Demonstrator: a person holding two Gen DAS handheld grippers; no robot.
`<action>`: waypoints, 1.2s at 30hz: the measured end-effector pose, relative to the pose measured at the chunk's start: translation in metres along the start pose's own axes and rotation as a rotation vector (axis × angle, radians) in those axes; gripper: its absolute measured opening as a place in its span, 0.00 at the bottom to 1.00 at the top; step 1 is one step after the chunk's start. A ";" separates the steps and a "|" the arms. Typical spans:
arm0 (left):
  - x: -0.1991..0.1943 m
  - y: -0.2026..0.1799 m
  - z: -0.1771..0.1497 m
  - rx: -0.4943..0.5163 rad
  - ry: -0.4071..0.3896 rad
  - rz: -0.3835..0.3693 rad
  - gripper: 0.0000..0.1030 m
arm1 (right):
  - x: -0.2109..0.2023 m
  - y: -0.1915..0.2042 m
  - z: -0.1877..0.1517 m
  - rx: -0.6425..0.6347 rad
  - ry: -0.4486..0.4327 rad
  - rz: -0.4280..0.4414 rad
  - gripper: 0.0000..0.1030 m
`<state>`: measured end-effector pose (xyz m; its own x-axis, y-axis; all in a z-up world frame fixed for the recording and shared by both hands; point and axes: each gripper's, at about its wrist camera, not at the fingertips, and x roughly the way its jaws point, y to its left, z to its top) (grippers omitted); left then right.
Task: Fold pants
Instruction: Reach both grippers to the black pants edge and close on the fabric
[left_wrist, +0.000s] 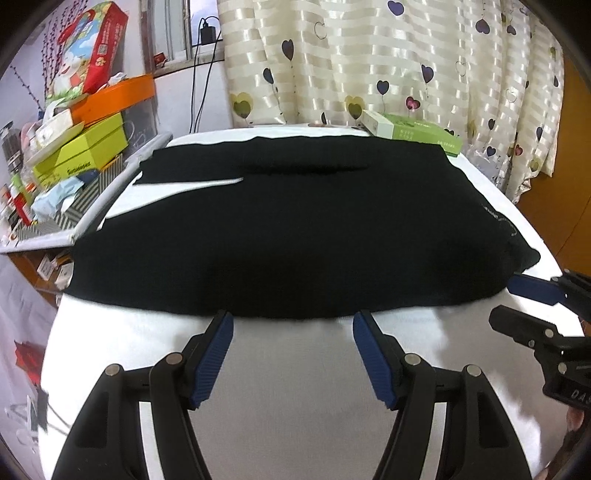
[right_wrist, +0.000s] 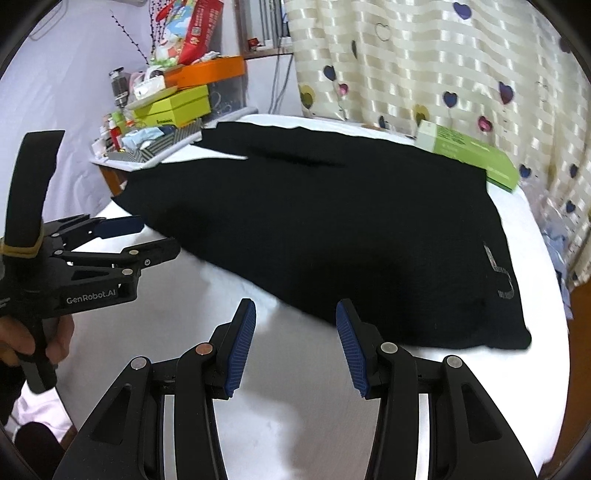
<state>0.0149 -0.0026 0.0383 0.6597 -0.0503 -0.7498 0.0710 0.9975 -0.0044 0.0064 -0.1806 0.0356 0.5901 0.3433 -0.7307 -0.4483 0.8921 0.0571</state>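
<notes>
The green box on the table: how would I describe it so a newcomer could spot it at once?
Start at the white table and follow the black pants to their far right corner, before the heart-patterned curtain. There lies a long flat green box with a white end, the only box on this table.

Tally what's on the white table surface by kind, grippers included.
Black pants: 1
Green and white box, at the far edge: 1
Grippers, both open: 2, left gripper and right gripper
Total: 4
The clutter on the side shelf is off the table and not counted.
</notes>
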 end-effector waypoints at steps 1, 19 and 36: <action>0.002 0.002 0.005 0.008 -0.001 -0.001 0.68 | 0.002 -0.003 0.004 -0.003 -0.001 0.009 0.45; 0.087 0.067 0.131 0.056 -0.035 0.007 0.68 | 0.100 -0.080 0.124 -0.126 0.026 0.087 0.45; 0.218 0.129 0.227 0.047 0.052 0.052 0.68 | 0.228 -0.157 0.238 -0.202 0.107 0.096 0.46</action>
<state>0.3376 0.1036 0.0244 0.6238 0.0055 -0.7815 0.0738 0.9951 0.0659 0.3710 -0.1723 0.0215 0.4684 0.3809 -0.7972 -0.6306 0.7761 0.0003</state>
